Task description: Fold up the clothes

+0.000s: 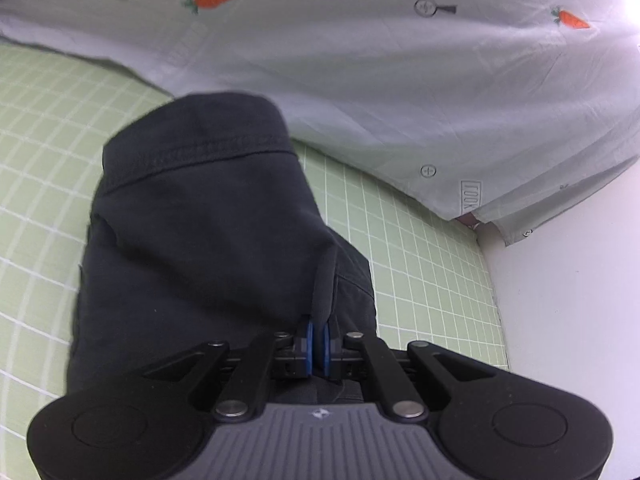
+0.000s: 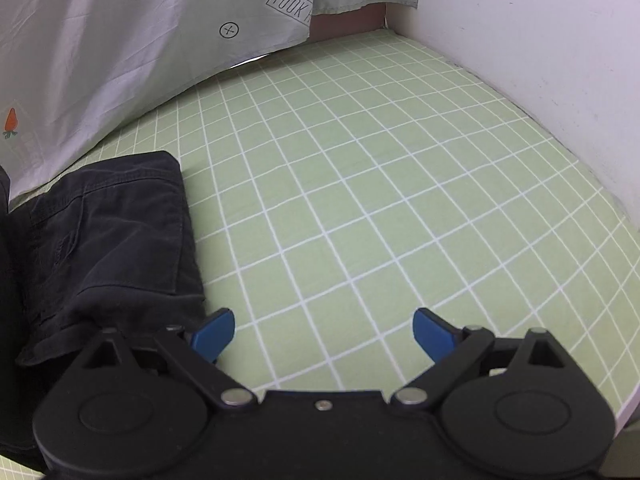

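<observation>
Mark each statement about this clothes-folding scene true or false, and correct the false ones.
1. The left hand-held gripper is shut on the dark garment. True.
2. The right hand-held gripper grips the garment. False: it is open, with nothing between its jaws.
3. The bedsheet is green with a white grid. True.
4. The hanging curtain is printed with strawberries. False: carrots.
</observation>
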Action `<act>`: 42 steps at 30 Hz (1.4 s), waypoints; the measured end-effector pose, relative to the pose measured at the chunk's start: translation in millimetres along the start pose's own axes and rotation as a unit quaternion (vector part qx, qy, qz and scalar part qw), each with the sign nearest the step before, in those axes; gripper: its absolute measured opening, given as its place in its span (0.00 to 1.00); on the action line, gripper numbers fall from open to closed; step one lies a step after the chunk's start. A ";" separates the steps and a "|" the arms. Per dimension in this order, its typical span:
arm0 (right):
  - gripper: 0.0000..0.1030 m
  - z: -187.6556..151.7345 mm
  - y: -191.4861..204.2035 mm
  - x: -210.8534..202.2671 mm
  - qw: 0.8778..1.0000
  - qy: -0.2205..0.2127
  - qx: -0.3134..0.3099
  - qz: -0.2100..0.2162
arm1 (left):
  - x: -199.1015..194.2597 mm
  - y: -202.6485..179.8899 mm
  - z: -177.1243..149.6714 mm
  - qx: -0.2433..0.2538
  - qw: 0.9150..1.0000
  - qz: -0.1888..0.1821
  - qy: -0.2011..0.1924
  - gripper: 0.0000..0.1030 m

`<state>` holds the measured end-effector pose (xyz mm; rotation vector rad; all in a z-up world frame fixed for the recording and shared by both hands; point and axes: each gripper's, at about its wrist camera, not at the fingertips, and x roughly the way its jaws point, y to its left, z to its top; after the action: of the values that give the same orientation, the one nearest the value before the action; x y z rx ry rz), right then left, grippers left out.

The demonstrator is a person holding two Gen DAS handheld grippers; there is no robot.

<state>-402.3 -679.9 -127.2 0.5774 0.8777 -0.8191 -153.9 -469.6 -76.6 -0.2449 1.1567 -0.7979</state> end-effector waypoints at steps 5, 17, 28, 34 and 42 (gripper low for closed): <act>0.94 26.5 -8.0 27.0 1.000 0.017 0.002 0.013 | 67.6 31.7 -8.6 -0.154 0.987 0.005 0.053 0.06; 0.94 40.7 42.1 36.0 0.997 0.018 -0.047 0.052 | 47.8 33.7 -0.8 -0.202 0.977 -0.038 0.059 0.42; 0.94 56.5 108.7 8.9 0.991 -0.027 -0.097 0.092 | -19.4 37.1 15.4 -0.110 0.988 0.101 -0.045 0.65; 0.90 48.0 171.5 5.0 0.975 -0.037 -0.170 0.137 | -22.5 81.0 3.2 -0.046 0.974 0.219 -0.026 0.69; 0.57 18.4 221.6 17.2 0.954 0.000 -0.247 0.171 | -9.5 91.4 -15.5 -0.011 0.974 0.224 -0.014 0.72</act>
<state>-207.0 -574.0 -107.3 0.2726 0.9093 -0.2653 -129.4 -395.3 -127.2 -0.0091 1.1384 -0.3815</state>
